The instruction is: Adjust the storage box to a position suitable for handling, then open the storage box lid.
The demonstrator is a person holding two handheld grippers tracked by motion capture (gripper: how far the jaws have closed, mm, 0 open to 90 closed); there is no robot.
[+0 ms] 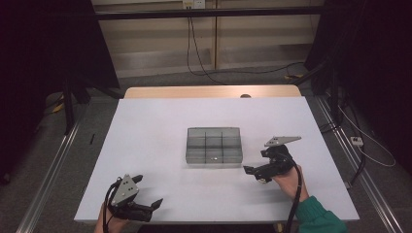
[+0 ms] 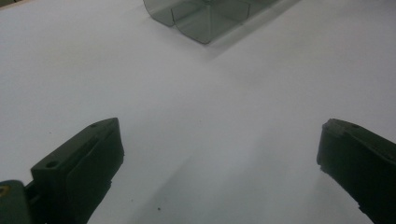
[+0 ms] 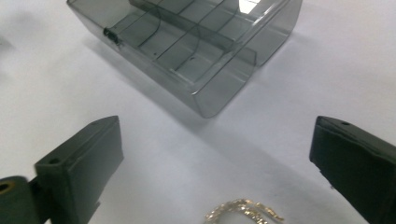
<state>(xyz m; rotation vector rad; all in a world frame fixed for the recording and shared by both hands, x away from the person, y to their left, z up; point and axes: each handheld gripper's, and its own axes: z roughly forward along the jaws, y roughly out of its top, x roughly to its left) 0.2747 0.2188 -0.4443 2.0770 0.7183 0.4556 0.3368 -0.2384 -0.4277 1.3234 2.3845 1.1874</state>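
Your right gripper (image 1: 249,171) sits at the near right of the smoky plastic box (image 1: 214,145), with its jaws spread wide and nothing pinched between them. In the right gripper view a small glittery gold piece (image 3: 243,212) lies on the white table (image 1: 160,121) just in front of and between those jaws, touching neither; what it is exactly you cannot tell. The box lies beyond it, its near corner pointing back toward your jaws, its dividers splitting it into small compartments. One compartment in the near row holds a tiny pale speck (image 1: 213,158).

Your left gripper (image 1: 156,203) rests near the table's front edge at the near left, well apart from the box, its jaws also spread wide over bare table.

You have open room all around the box: left, right and far side are plain white surface. The table's right edge lies beyond your right hand (image 1: 289,181). Nothing stands between either gripper and the box.
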